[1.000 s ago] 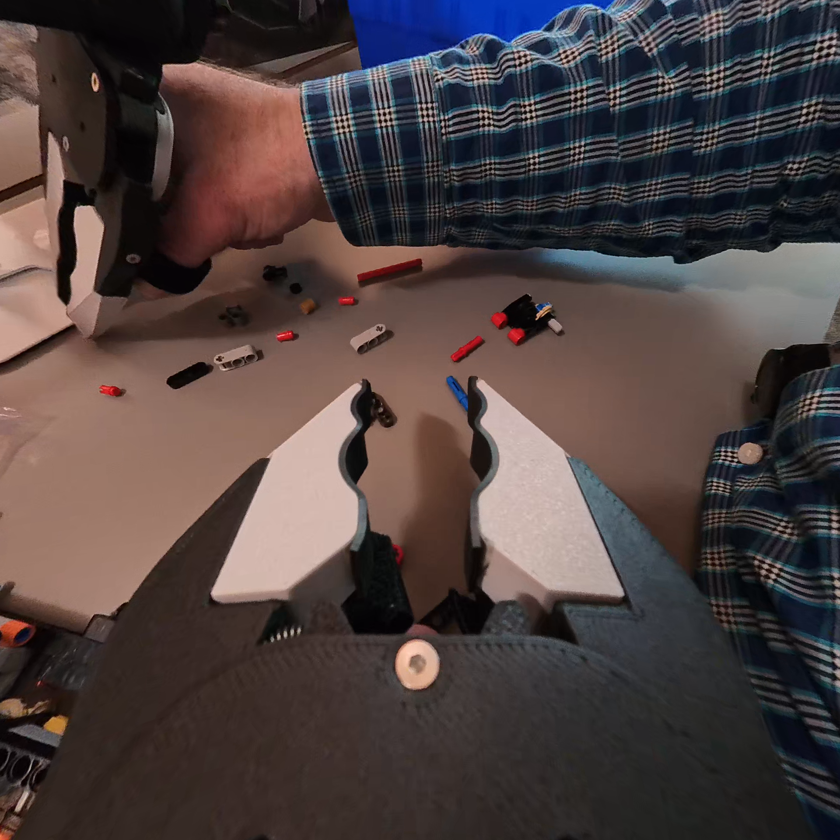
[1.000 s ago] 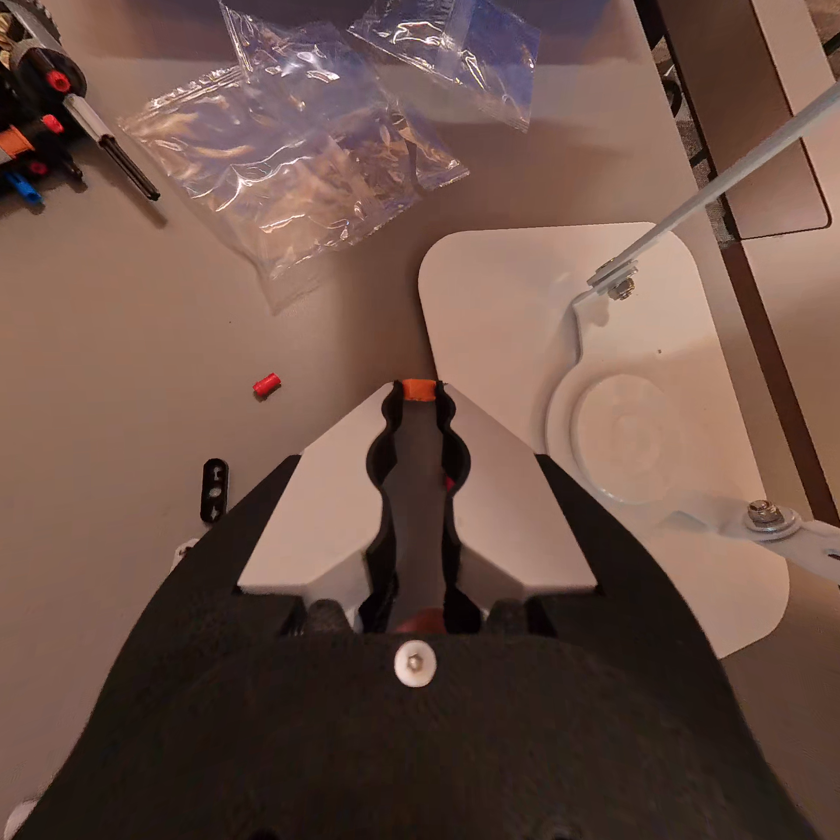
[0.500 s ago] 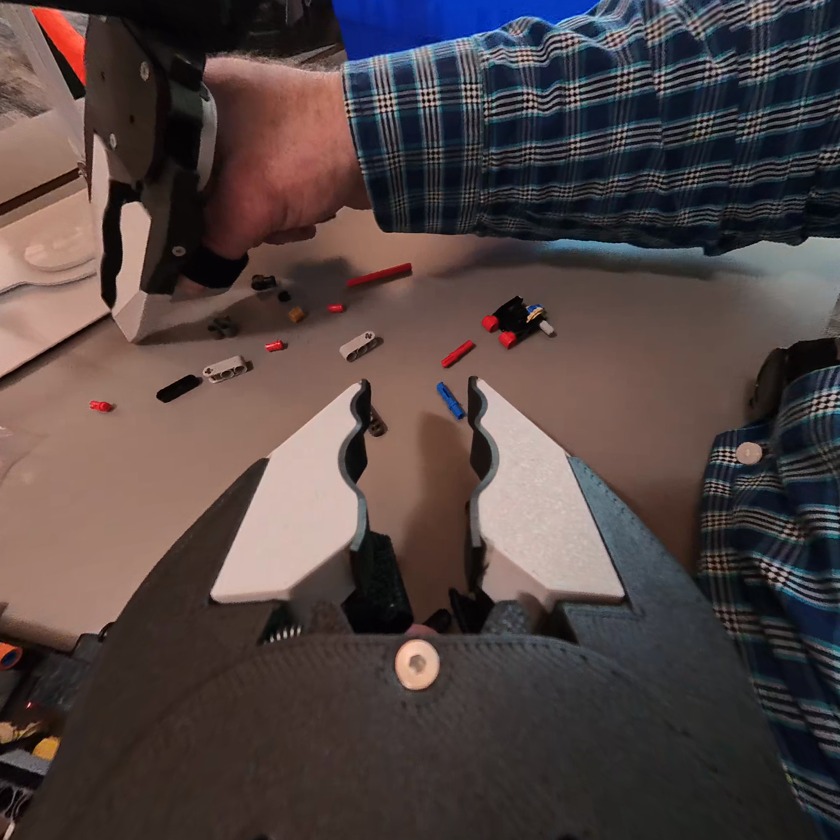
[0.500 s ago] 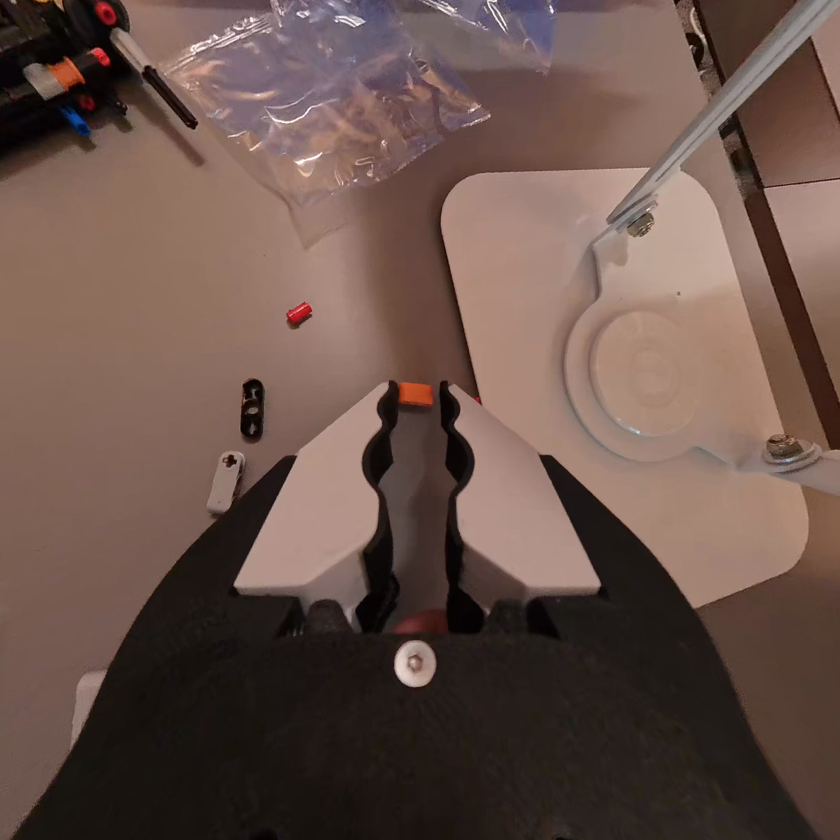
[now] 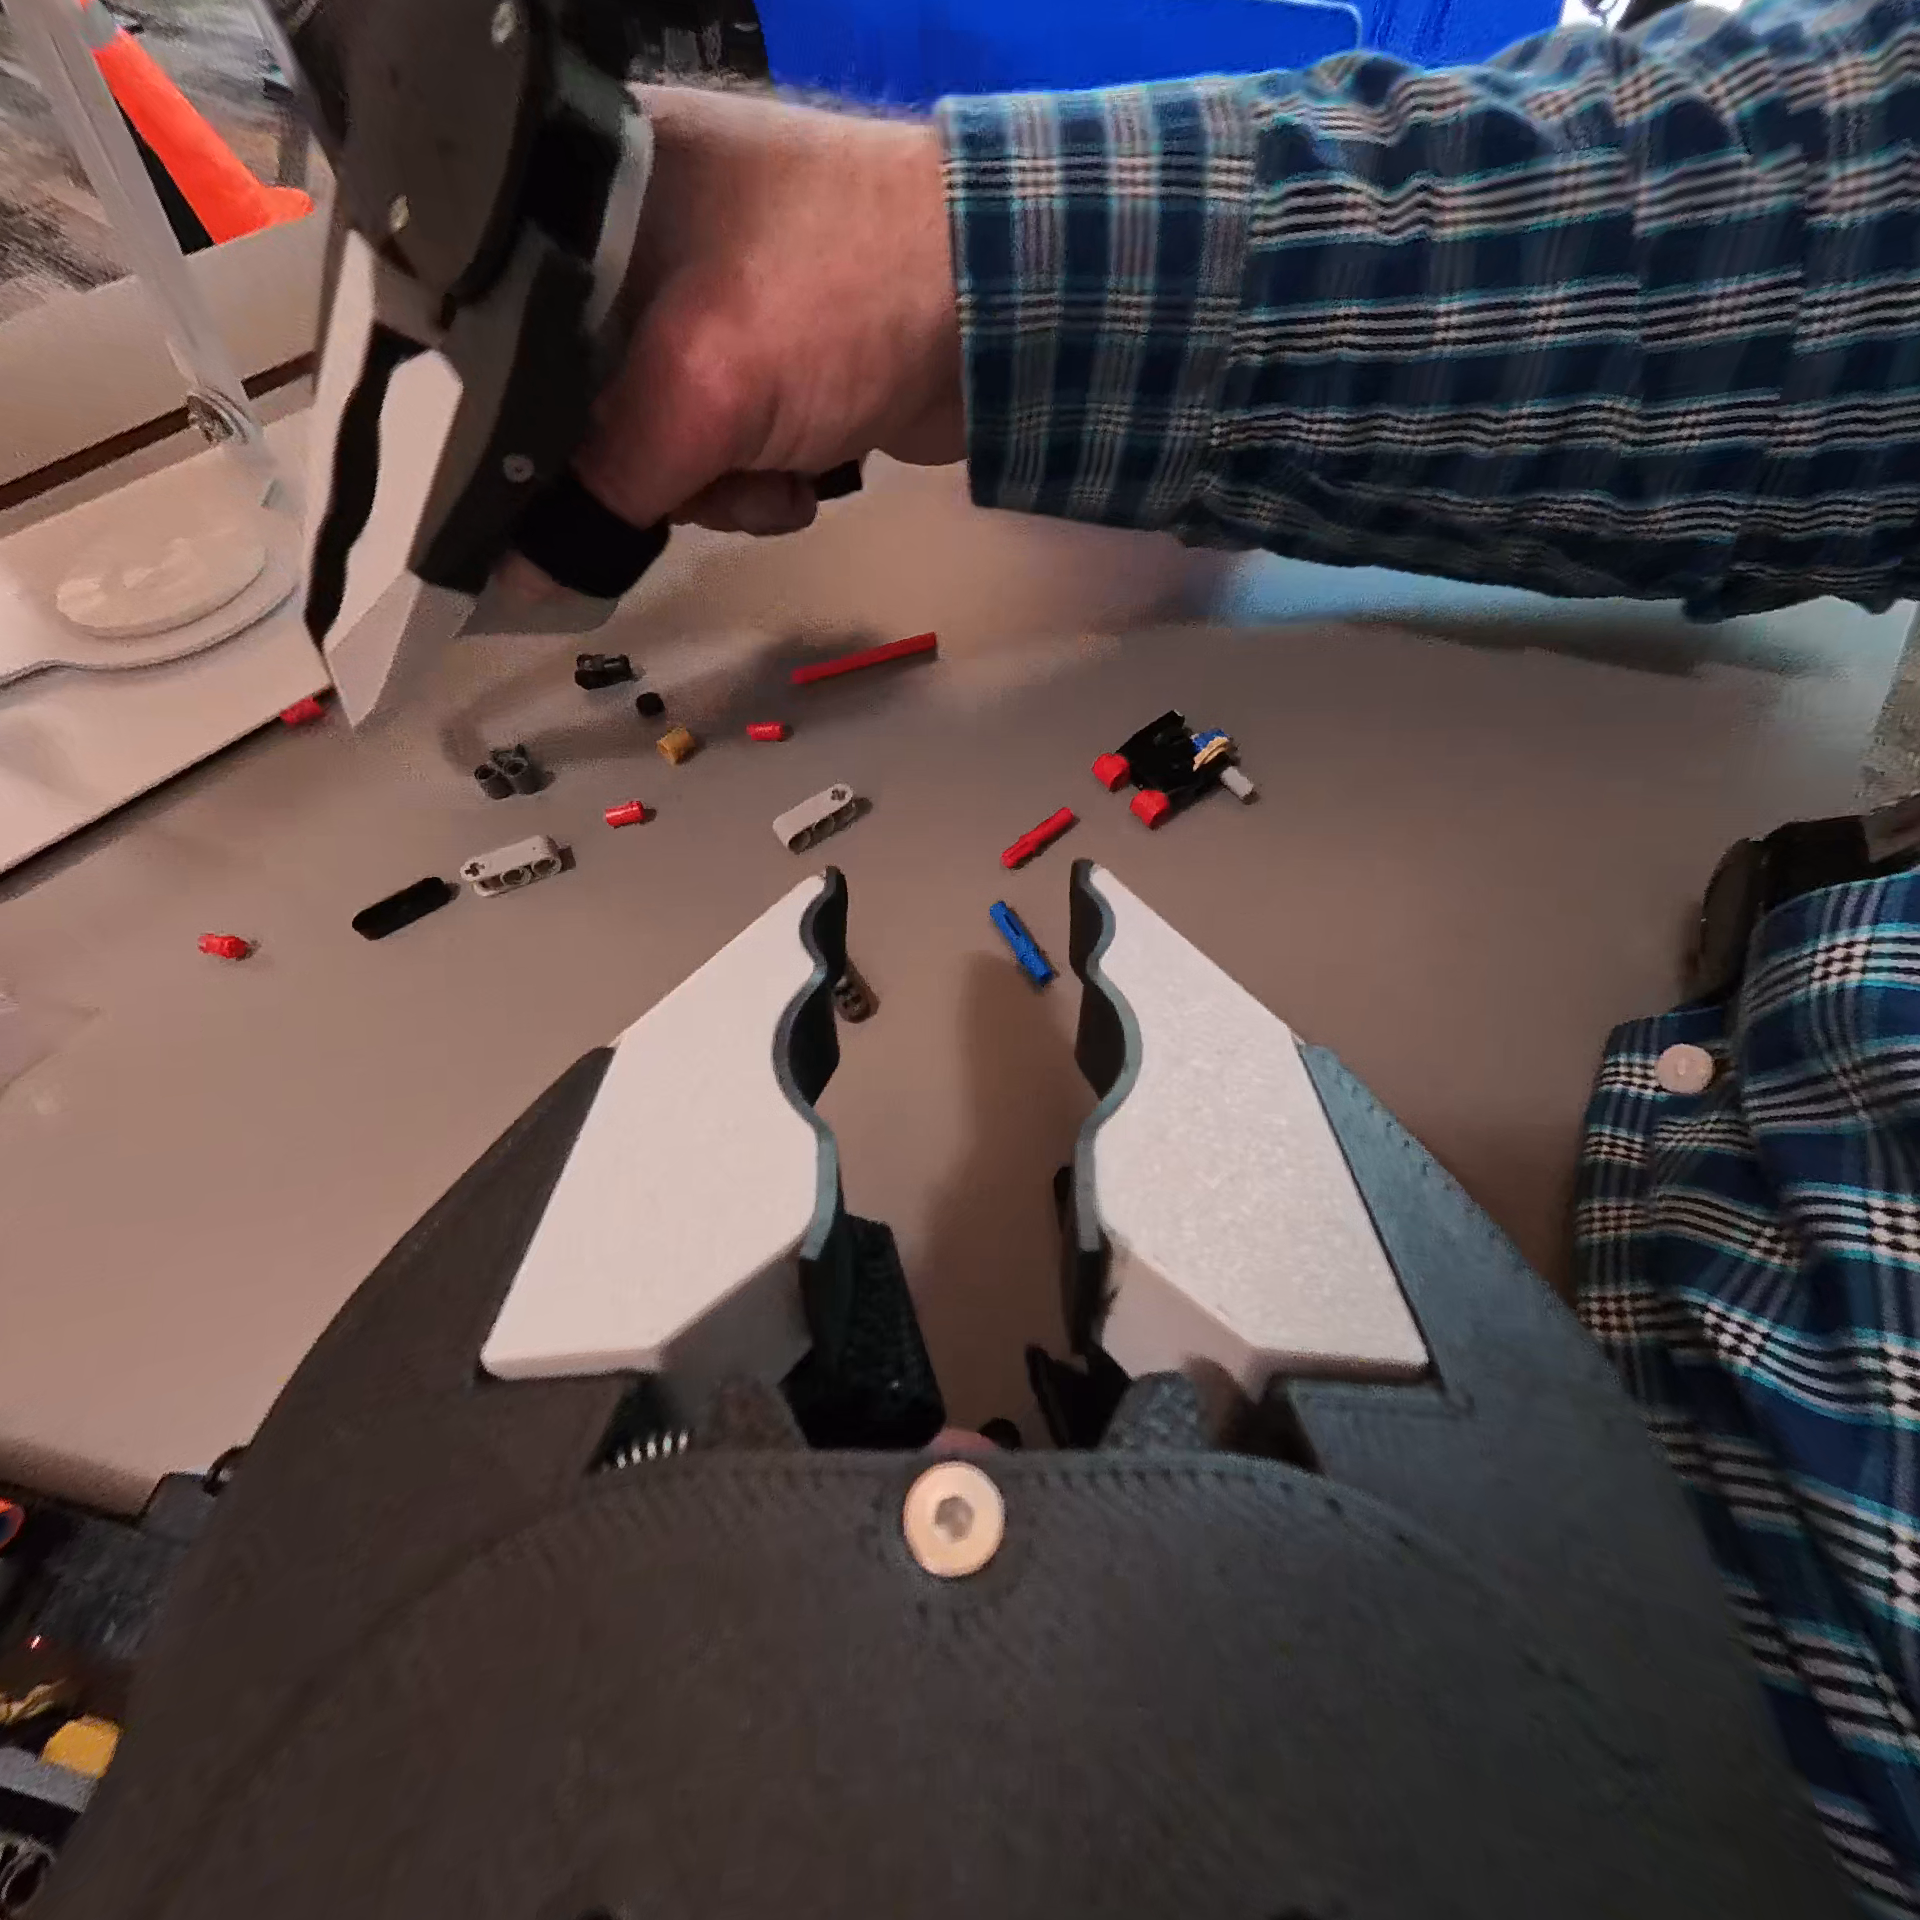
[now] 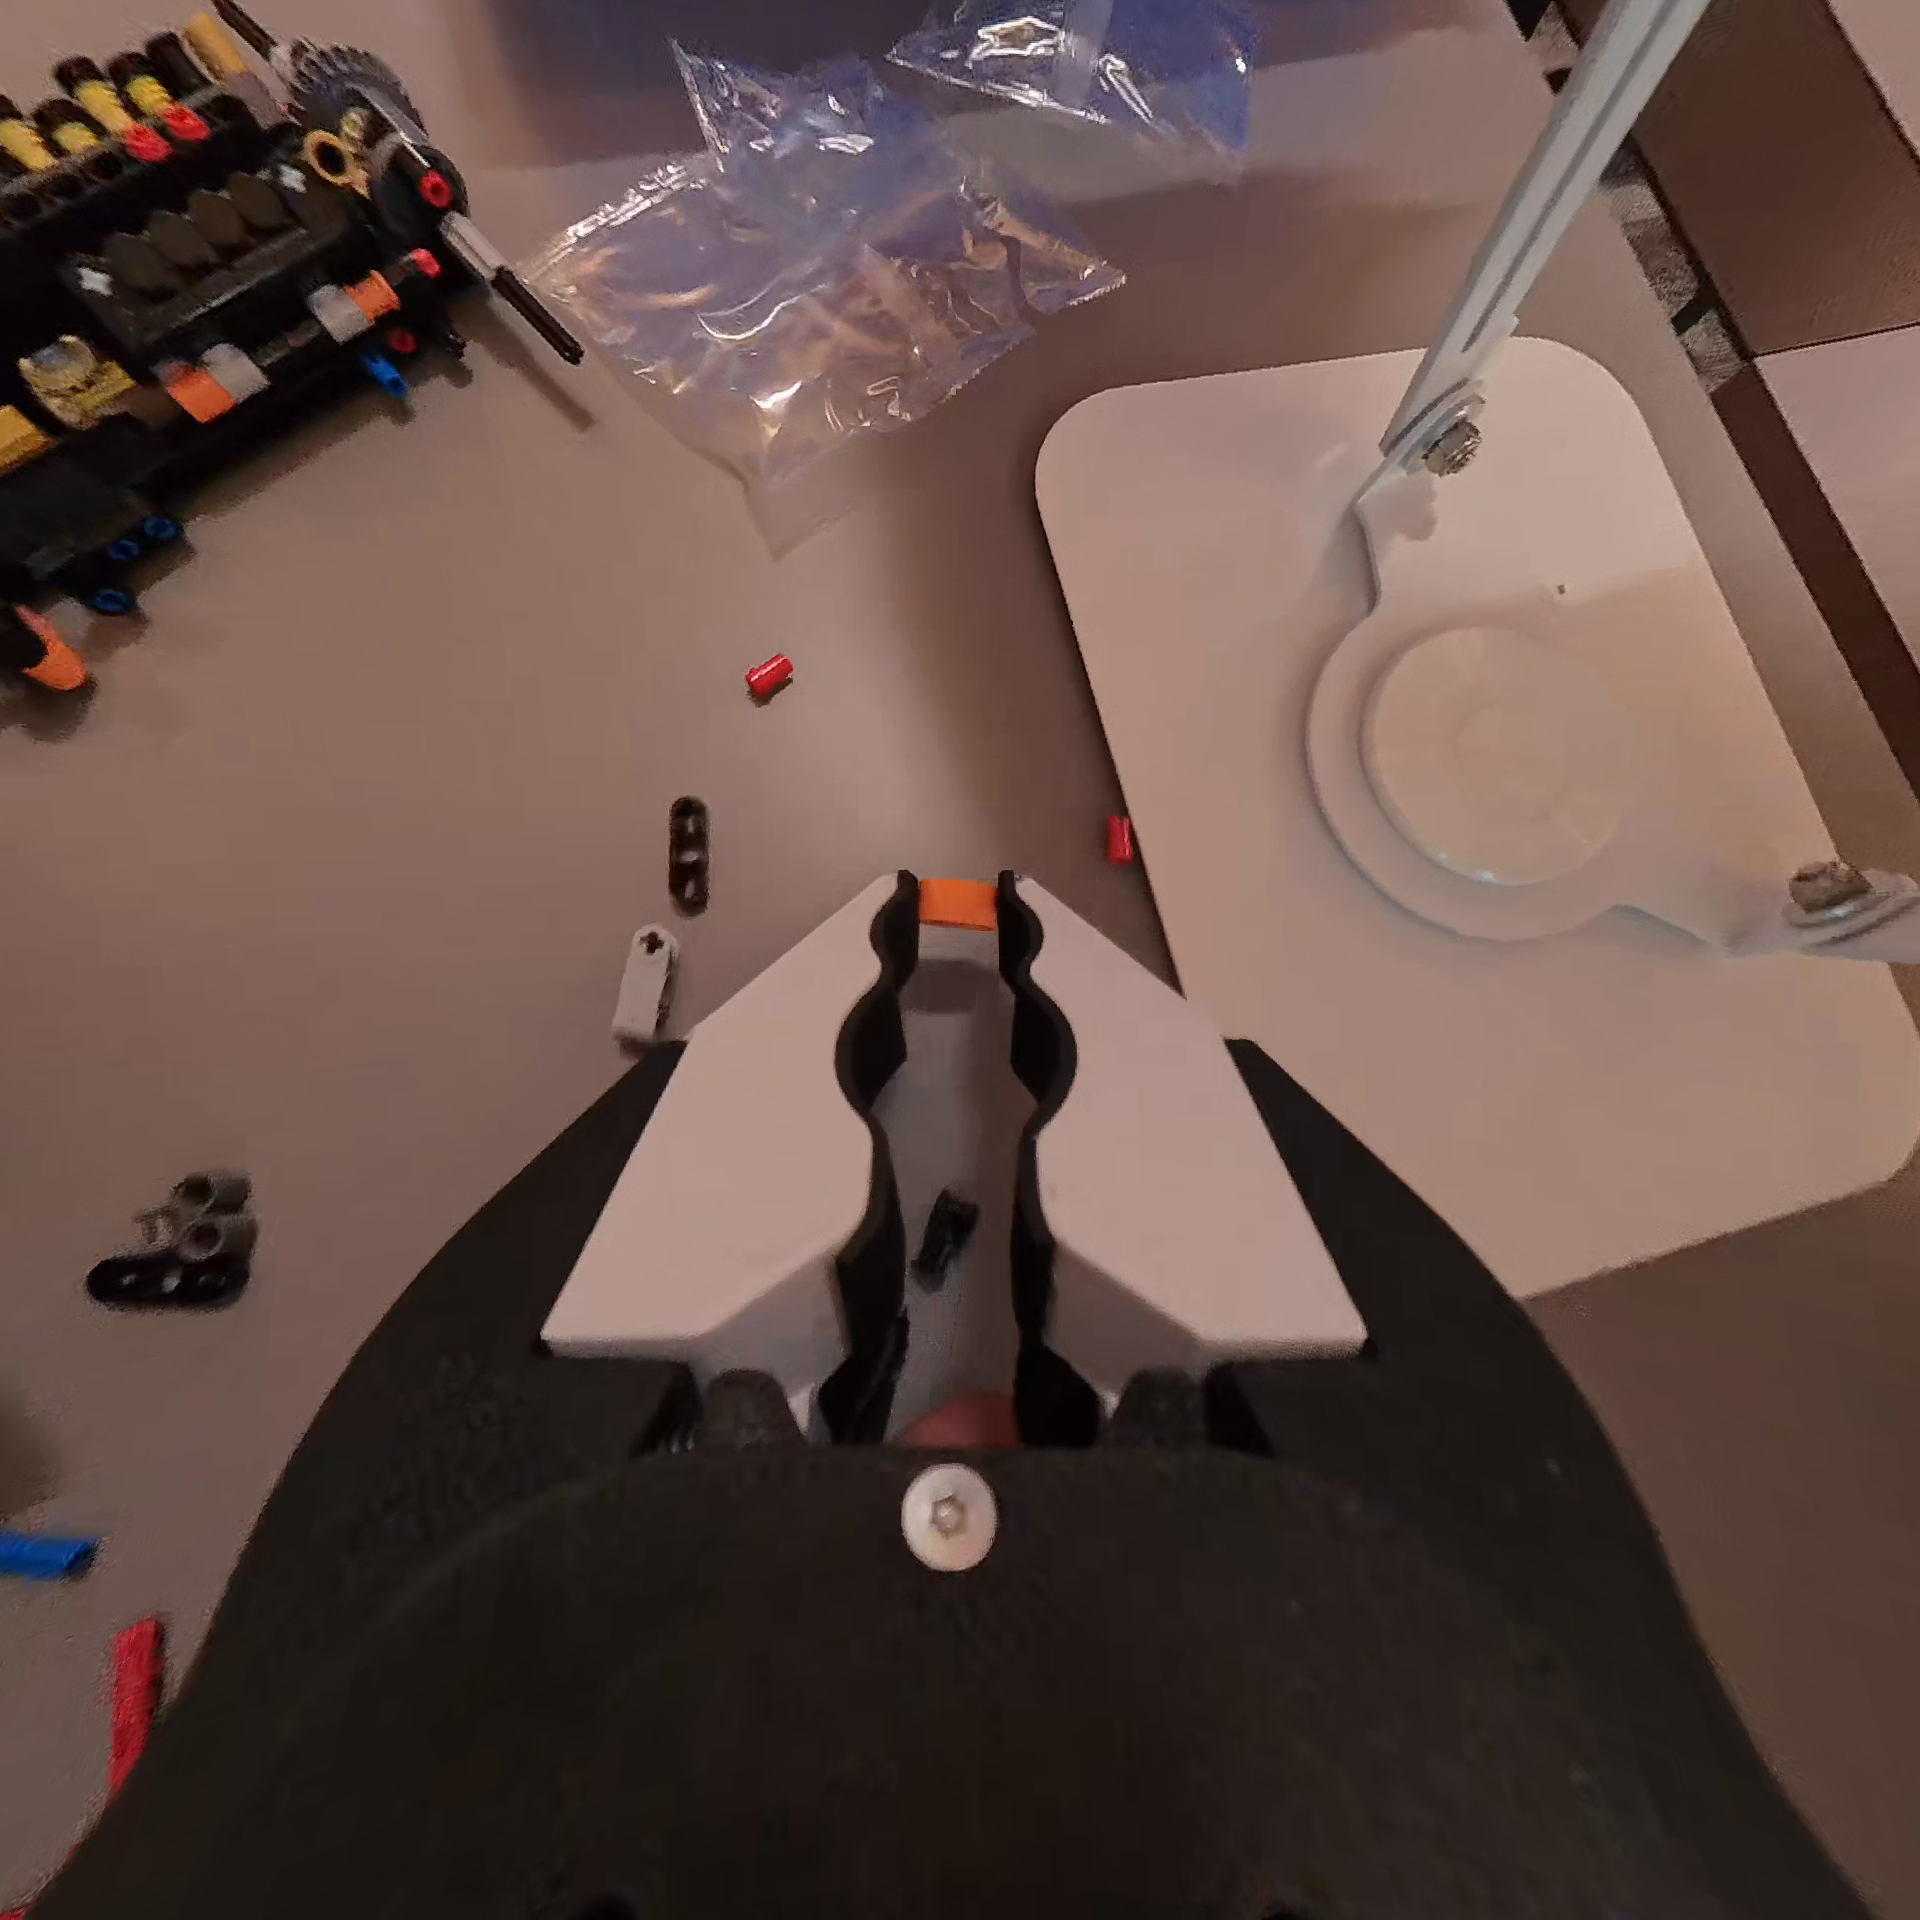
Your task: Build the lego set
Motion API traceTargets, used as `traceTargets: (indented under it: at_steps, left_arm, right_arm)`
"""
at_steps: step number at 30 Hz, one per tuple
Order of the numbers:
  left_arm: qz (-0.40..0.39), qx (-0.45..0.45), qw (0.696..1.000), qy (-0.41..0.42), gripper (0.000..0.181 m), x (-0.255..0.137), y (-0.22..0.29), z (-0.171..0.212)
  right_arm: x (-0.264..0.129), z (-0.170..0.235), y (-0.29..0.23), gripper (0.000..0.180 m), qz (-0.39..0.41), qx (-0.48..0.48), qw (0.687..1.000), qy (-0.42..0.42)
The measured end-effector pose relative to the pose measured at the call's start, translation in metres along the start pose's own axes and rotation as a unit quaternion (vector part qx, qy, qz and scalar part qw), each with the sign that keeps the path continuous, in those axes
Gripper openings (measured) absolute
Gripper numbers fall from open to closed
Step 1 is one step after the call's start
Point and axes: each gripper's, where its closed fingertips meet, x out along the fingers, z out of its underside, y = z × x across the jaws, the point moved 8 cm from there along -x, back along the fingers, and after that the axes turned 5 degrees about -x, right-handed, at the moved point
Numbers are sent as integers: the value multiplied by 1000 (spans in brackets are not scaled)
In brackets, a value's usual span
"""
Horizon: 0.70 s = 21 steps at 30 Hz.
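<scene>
My right gripper [image 6: 958,902] is shut on a small orange piece [image 6: 956,903] held at its fingertips, raised above the table. It also shows in the left wrist view [image 5: 343,665], held in a hand near the white stand base. My left gripper [image 5: 951,899] is open and empty, low over the table, with a blue pin [image 5: 1020,941] and a small dark piece [image 5: 854,1000] between its fingers. Loose pieces lie ahead of it: grey beams [image 5: 514,864] [image 5: 816,817], a red axle [image 5: 862,659], red pins and a small black sub-assembly [image 5: 1172,765]. A large black lego build [image 6: 197,281] sits at the far left in the right wrist view.
A white stand base [image 6: 1475,790] with a metal arm [image 6: 1507,239] is to the right of my right gripper. Clear plastic bags [image 6: 821,281] lie beyond it. A red pin [image 6: 769,673], a black beam [image 6: 688,854] and a grey beam [image 6: 646,983] lie on the table. A plaid sleeve [image 5: 1455,343] crosses above. Spacing between my two grippers at the tips: around 20 cm. The red axle [image 5: 862,659] sits 12 cm or so from the ends of my left fingers. The large black lego build [image 6: 197,281] is about 20 cm from both grippers' fingertips.
My right gripper has lifted and pulled back from the stand base, still holding the orange piece; the lego build has come into its view. My left gripper has barely moved.
</scene>
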Motion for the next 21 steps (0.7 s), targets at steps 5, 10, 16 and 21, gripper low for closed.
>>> traceTargets:
  at_steps: [5, 10, 16, 21]
  left_arm:
    - [3, -4, 1000, 4, 41, 2, 3, -5]
    - [9, 2, 1000, 1, 42, 9, 9, -9]
    - [18, 12, 1000, -9, 42, 18, 17, -14]
    - [23, 16, 999, -19, 43, 24, 24, -16]
  right_arm:
    - [-42, 9, -14, 12, 19, -3, 1000, 20]
    - [-88, 31, -38, 12, 34, 4, 999, 30]
    - [-131, 69, -67, 12, 59, 27, 998, 20]
    - [-147, 102, -91, 13, 59, 37, 998, -6]
